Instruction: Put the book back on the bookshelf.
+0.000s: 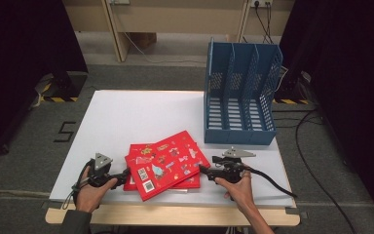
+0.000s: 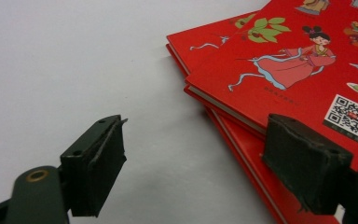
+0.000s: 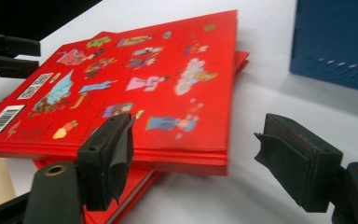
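A: Honestly, the risk I see is with the top red book. It lies askew on the lower red book, corners fanned out, so a pinch on one edge could drag the upper one and leave the other behind, or spin it off the stack.

B: Where are the tools relative to that stack?

A: The left tool is just beside the stack's near-left corner, jaws spread with nothing between the pads; in the left gripper view one pad sits just in front of the books' edge, and I cannot tell whether it touches. The right tool is just beside the stack's right edge, also spread and empty, its jaws aimed at the thick side of the top book.

B: So what would cause trouble?

A: I'd judge that if the left pad rides over the cover instead of under it, it just slides on the glossy surface. And if both tools close on different books, the stack shears apart. The stack also sits near the front edge of the white tabletop, so a shove toward the person might push a corner over it.

B: How do the books look?

A: Thin hardcovers, bright red, covered in small cartoon figures, with a barcode and QR code on the top one. They lie flat, well apart from the blue file rack standing behind and to the right of them.
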Demonstrator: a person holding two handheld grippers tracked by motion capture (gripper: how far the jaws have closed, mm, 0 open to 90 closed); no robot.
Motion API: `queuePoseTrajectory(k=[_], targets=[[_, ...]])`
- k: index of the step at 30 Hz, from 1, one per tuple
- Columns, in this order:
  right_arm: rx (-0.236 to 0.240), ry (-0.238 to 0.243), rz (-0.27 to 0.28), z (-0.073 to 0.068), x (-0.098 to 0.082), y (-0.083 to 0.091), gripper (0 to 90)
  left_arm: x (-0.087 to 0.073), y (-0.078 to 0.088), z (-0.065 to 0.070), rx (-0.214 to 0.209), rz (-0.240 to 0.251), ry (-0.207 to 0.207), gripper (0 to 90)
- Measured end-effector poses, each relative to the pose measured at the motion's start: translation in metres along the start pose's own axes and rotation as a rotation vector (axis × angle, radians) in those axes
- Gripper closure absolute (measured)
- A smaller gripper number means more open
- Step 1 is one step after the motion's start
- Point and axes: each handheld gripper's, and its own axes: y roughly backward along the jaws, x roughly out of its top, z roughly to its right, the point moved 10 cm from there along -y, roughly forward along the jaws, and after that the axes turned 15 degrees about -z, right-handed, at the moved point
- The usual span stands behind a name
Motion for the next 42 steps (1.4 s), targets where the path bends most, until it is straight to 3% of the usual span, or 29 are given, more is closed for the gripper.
queuePoseTrajectory(k=[7, 19, 26, 31, 33, 42], targets=[[-0.015, -0.014, -0.032, 0.003, -0.005, -0.008, 25.7, 0.002, -0.001, 0.01, -0.009, 0.001, -0.023, 19.6], [0.028, -0.061, -0.038, 0.005, -0.001, -0.016, 23.8, 0.002, -0.001, 0.015, -0.013, -0.002, -0.032, 19.5], [0.007, -0.086, -0.004, 0.01, 0.006, -0.011, 34.1, 0.002, 0.0, 0.021, -0.026, -0.01, -0.028, 25.7], [0.048, -0.146, 0.005, 0.011, 0.007, -0.007, 36.9, 0.002, 0.001, 0.024, -0.034, -0.011, -0.029, 32.1], [0.065, -0.176, -0.026, 0.014, 0.001, -0.008, 42.3, 0.002, 0.0, 0.027, -0.05, -0.009, -0.032, 32.0], [0.069, -0.192, -0.026, 0.015, 0.0, -0.008, 41.1, 0.003, 0.0, 0.032, -0.041, -0.01, -0.052, 32.0]])
